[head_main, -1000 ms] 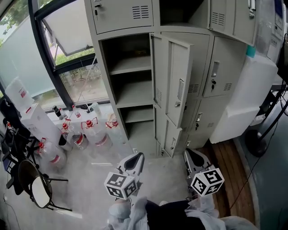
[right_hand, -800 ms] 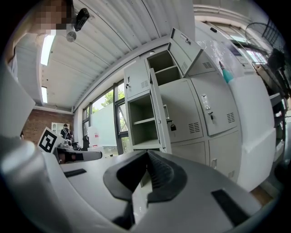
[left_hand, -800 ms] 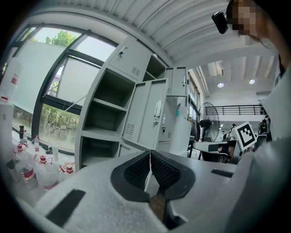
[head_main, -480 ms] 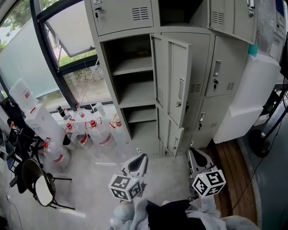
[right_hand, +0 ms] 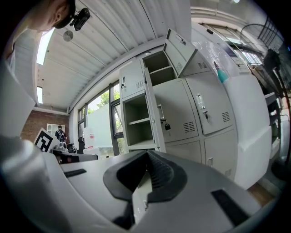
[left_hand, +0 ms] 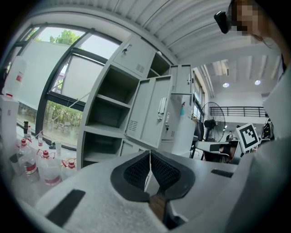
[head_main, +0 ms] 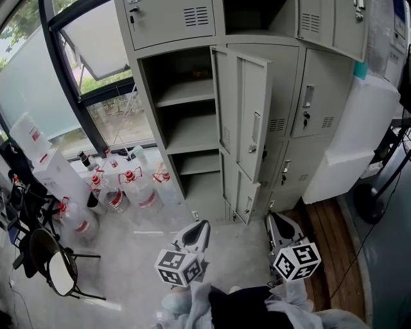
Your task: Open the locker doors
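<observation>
left gripper (head_main: 196, 231), right gripper (head_main: 276, 230): jaws closed, empty, near, well short of lockers (head_main: 138, 77) | far left: left-column doors (head_main: 247, 122) open; top-middle seemingly open | remaining: top-left door (head_main: 170, 19), right-hand doors (head_main: 318, 96) shut

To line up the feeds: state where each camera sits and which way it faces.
Head view: on the person's head, looking steeply down at the lockers; the left gripper and right gripper show.
Left gripper view: on the left gripper, facing the lockers along its shut jaws.
Right gripper view: on the right gripper, likewise; its shut jaws show.
Shared: all see the open door.
</observation>
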{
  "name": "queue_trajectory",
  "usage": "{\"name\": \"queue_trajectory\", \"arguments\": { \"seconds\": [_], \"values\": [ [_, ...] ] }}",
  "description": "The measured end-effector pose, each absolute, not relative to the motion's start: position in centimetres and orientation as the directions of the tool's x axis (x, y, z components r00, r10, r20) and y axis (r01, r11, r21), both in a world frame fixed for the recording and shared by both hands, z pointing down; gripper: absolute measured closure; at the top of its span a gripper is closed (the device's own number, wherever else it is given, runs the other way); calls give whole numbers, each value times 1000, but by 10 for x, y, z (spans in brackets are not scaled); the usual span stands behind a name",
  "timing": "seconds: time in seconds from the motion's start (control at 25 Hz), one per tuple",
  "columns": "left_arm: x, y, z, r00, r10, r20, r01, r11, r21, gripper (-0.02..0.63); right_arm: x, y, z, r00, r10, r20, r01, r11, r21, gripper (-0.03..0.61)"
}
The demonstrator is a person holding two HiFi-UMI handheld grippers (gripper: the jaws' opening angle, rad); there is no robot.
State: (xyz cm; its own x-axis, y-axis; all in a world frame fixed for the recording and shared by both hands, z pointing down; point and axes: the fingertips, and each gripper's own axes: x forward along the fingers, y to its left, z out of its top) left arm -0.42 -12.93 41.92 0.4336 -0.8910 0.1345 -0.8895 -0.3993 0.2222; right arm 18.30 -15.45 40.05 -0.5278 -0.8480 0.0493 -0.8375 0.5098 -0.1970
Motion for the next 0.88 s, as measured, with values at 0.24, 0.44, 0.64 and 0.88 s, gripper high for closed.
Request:
{"name": "queue_trajectory", "arguments": {
  "seconds": [0.24, 0.44, 0.64, 0.88],
  "values": [
    [1, -136, 423, 442, -887, 137, -884, -403, 237, 601, 188, -156, 405, -518, -853, 66, -848, 501, -174, 578],
    [6, -138, 426, 447, -883, 142, -881, -407, 243, 601, 192, -158, 410, -514, -854, 82, -851, 496, -174, 578],
    [8, -136, 430, 449, -880, 152, -880, -407, 245, 601, 192, -158, 413, -517, -852, 88, -849, 497, -179, 578],
    [6, -136, 435, 447, -880, 160, -881, -403, 247, 601, 187, -158, 418, -528, -844, 98, -843, 506, -184, 578]
  ]
}}
